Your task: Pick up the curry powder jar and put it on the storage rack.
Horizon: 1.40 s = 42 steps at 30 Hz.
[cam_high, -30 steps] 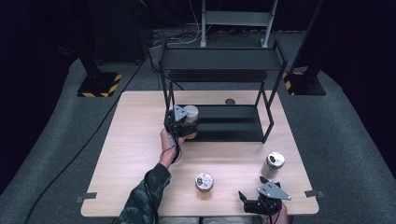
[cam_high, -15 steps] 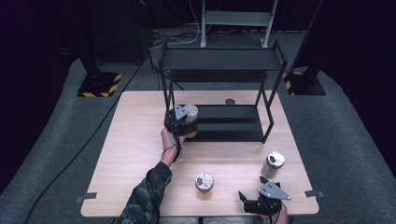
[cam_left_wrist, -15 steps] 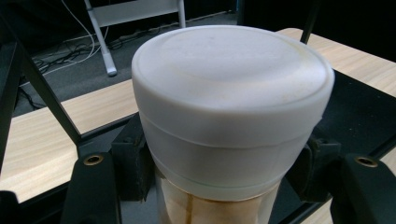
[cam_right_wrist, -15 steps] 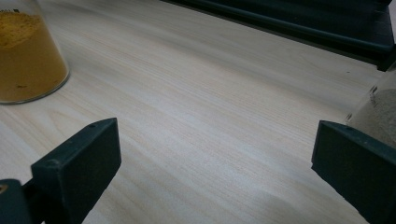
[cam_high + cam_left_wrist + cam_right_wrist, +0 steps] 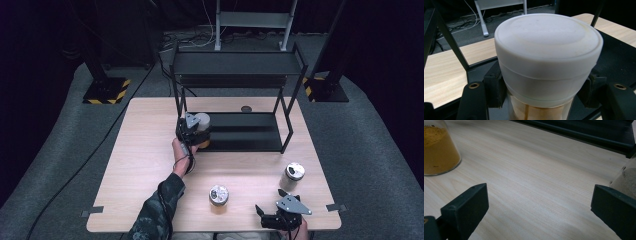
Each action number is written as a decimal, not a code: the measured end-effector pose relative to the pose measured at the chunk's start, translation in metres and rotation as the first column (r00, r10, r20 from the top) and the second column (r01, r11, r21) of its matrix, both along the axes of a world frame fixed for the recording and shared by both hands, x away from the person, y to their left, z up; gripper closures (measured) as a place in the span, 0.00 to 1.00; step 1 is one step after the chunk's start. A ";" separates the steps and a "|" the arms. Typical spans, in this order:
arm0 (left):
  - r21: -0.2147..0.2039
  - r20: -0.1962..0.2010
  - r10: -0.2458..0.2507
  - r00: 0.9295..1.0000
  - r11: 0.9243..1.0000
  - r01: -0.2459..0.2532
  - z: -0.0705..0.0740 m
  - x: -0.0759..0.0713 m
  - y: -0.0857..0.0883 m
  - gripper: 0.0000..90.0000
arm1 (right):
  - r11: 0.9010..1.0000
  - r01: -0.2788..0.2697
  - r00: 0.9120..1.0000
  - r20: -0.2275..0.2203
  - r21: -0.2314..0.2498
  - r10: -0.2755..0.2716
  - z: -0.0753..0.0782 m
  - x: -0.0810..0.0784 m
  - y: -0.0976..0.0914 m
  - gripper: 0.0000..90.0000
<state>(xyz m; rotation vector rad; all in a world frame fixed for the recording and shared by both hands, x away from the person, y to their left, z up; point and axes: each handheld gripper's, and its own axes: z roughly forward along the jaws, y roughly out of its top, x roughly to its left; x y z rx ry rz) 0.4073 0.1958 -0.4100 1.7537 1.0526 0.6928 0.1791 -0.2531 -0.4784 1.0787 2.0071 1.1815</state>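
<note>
- High view: the left tongs [image 5: 192, 131] are clamped on a white-lidded jar [image 5: 201, 122] held upright, right at the front left corner of the black rack's lower shelf [image 5: 245, 131]. The jar's long axis stands vertical, and the shelf lies straight ahead of it, away from the person. The right tongs [image 5: 280, 216] rest near the table's [image 5: 145, 150] front edge, well apart from the rack; two more jars stand on the table, one with a metal lid [image 5: 218, 195] near the middle front and another [image 5: 293, 173] just beyond the right tongs.
- Left gripper view: the jar's white lid [image 5: 549, 50] sits between the two black jaws, whose pads press its sides; amber contents show below the lid. The shelf's dark surface lies just behind and to the right.
- Right gripper view: the jaws stand wide with bare table between them; a jar of yellow powder [image 5: 439, 147] is off to the left.
- Judgement: the left hand is the one placed to set the jar forward onto the shelf.
</note>
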 end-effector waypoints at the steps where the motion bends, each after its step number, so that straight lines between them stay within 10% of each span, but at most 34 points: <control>1: -0.005 -0.001 0.002 1.000 1.000 -0.002 -0.001 0.001 0.000 0.38 | 1.000 0.000 1.000 0.000 0.000 0.000 0.000 0.000 0.000 0.00; 42: -0.021 0.024 0.013 1.000 1.000 -0.013 -0.015 -0.001 0.000 0.38 | 1.000 -0.003 1.000 -0.001 -0.001 0.003 0.000 0.000 0.000 0.00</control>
